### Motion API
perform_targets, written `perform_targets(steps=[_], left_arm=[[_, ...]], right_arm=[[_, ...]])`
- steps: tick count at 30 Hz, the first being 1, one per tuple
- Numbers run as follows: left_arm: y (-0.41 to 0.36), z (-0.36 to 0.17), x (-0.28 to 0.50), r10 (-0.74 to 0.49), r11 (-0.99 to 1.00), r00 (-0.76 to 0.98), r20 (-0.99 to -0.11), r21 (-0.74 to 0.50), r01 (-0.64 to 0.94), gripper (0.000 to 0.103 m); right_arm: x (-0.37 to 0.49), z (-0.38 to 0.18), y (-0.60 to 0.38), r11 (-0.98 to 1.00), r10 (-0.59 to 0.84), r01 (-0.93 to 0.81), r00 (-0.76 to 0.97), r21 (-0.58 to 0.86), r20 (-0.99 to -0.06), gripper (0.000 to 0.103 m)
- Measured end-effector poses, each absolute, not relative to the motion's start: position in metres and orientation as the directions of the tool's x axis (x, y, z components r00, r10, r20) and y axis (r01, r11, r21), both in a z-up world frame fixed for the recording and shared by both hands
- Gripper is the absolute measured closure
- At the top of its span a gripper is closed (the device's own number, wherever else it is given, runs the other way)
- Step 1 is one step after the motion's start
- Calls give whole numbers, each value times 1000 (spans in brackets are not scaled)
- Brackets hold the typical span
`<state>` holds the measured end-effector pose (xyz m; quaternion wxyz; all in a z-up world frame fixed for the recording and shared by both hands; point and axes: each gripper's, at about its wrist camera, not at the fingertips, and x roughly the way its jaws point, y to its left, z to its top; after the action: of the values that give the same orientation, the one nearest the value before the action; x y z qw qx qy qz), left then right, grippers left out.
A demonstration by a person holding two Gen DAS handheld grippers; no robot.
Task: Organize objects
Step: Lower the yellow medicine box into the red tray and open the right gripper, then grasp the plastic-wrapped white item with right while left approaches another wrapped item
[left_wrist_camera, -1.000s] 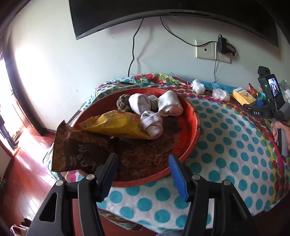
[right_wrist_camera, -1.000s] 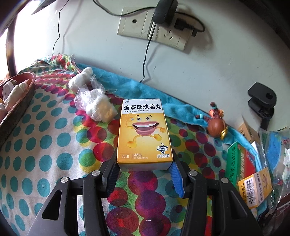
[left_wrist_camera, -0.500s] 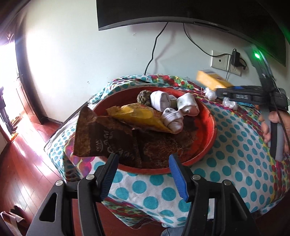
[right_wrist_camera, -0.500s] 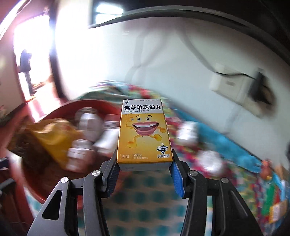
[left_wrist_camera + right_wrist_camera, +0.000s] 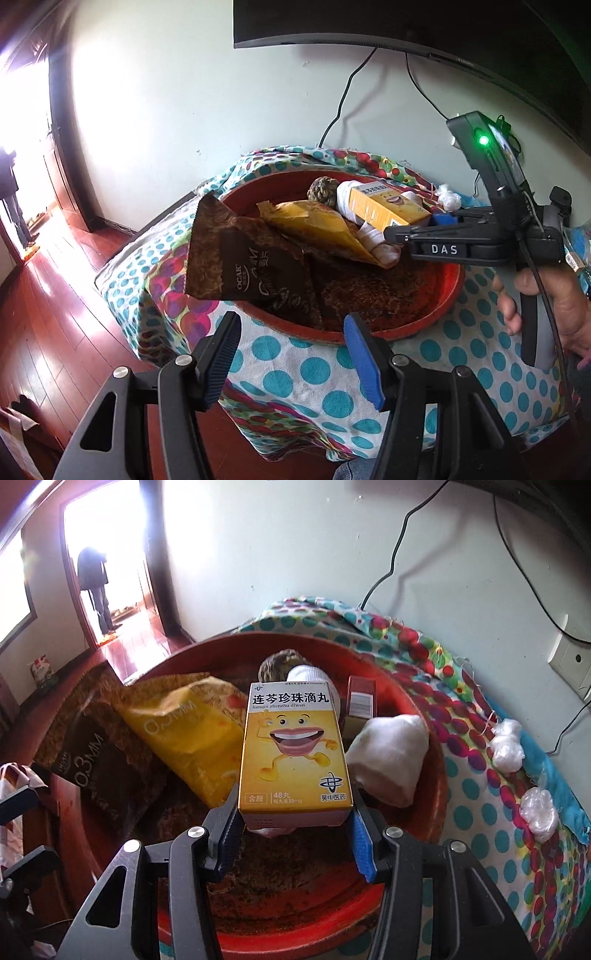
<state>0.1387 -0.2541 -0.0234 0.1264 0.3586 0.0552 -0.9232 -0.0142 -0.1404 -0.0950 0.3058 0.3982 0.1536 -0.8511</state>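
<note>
My right gripper (image 5: 293, 834) is shut on a yellow medicine box (image 5: 293, 753) with a cartoon mouth, held above the inside of a red basin (image 5: 280, 938). From the left wrist view the same yellow medicine box (image 5: 384, 208) hangs over the red basin's (image 5: 373, 334) far side, and the right gripper (image 5: 424, 225) comes in from the right. In the basin lie a brown snack bag (image 5: 251, 266), a yellow snack bag (image 5: 321, 225), rolled white socks (image 5: 388, 760) and a small red box (image 5: 360, 701). My left gripper (image 5: 291, 365) stands open and empty before the basin's near rim.
The basin sits on a table under a polka-dot cloth (image 5: 310, 373). Two white plastic wads (image 5: 508, 740) lie on the cloth by the wall. A wall socket (image 5: 570, 661) and cables hang behind. A person (image 5: 94, 587) stands in the bright doorway over a red wooden floor (image 5: 51, 325).
My right gripper carried the yellow box from the cloth near the wall socket leftward to above the basin. The left gripper drew back a little from the basin, still open.
</note>
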Motion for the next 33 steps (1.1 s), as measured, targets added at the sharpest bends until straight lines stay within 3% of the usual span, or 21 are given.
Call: perform_targets(steps=[5,7,8,19,29,33], left_arm=[[-253,-24,138,-203,-960,-708,-676,-5,279,43],[-253,-25,136,-200,-961,-704,-681,-5,277,43],[-253,-26,136,-205,-960,-699,-685,0,281,43],[-234,-27,130,-202,-966,-694,-691,22,259,43],[-179,-26,113,-139,-989,-699,-701,64,132,43],[-160,-27,106,-134,-991,-697,-705,98,91,43]], right_arm=[[-18,-99,-139,-760,-392,650,-479,-17,-785,52],[-16,-97,-137,-768,-379,639,-501,-37,-778,24],[-15,-95,-135,-771,-379,635,-516,-47,-768,21],[-5,-65,-79,-816,-400,576,-610,-37,-684,21],[-64,-91,50,-951,-156,298,-682,-77,-715,28],[-94,-105,79,-966,-137,254,-650,-43,-747,31]])
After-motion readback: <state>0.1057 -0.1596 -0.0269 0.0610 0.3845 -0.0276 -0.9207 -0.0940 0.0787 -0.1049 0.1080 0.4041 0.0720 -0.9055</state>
